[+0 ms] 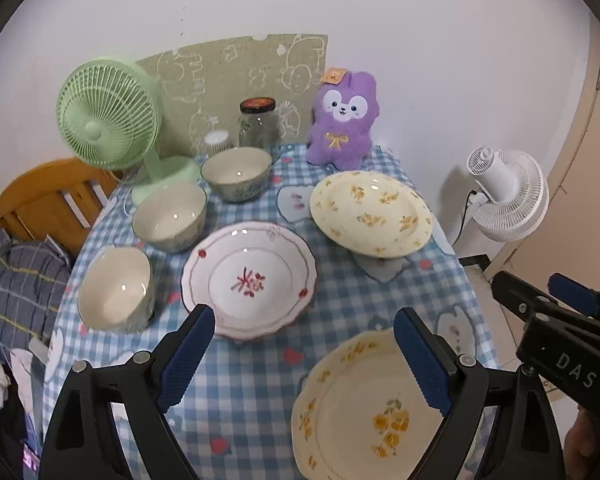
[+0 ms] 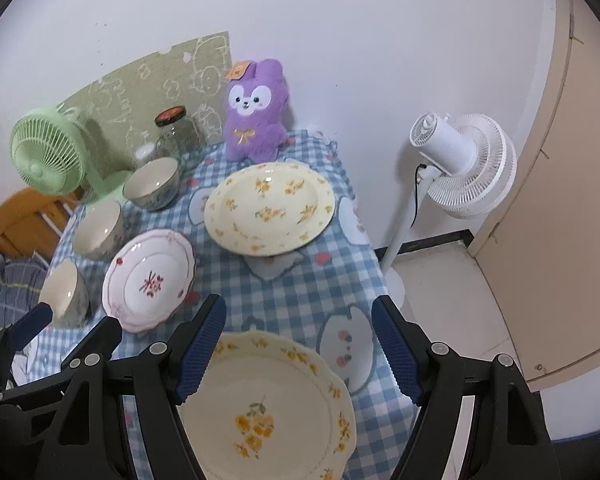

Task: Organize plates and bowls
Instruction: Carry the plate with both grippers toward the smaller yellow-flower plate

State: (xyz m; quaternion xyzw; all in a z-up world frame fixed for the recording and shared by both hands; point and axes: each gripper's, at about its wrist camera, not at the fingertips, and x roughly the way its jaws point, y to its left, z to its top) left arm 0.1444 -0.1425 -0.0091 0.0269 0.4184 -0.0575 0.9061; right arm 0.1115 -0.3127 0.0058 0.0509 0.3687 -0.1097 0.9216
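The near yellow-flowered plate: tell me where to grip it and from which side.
Grip the near plate by its scalloped rim, probably on the near right edge, where it appears to reach the table's edge. It lies flat on the checked cloth, so slide one finger under the raised rim and one on top. The right gripper hangs open just above it; the left gripper is open too.

Our left gripper [image 1: 304, 344] has black plastic arms ending in blue ribbed pads [image 1: 188, 360], with round silver screws at the joints. Our right gripper [image 2: 300, 344] is built the same: black frame, blue textured pads [image 2: 396, 356], silver pivot screws. Seen from the left camera, its black body carries the white letters "DAS".
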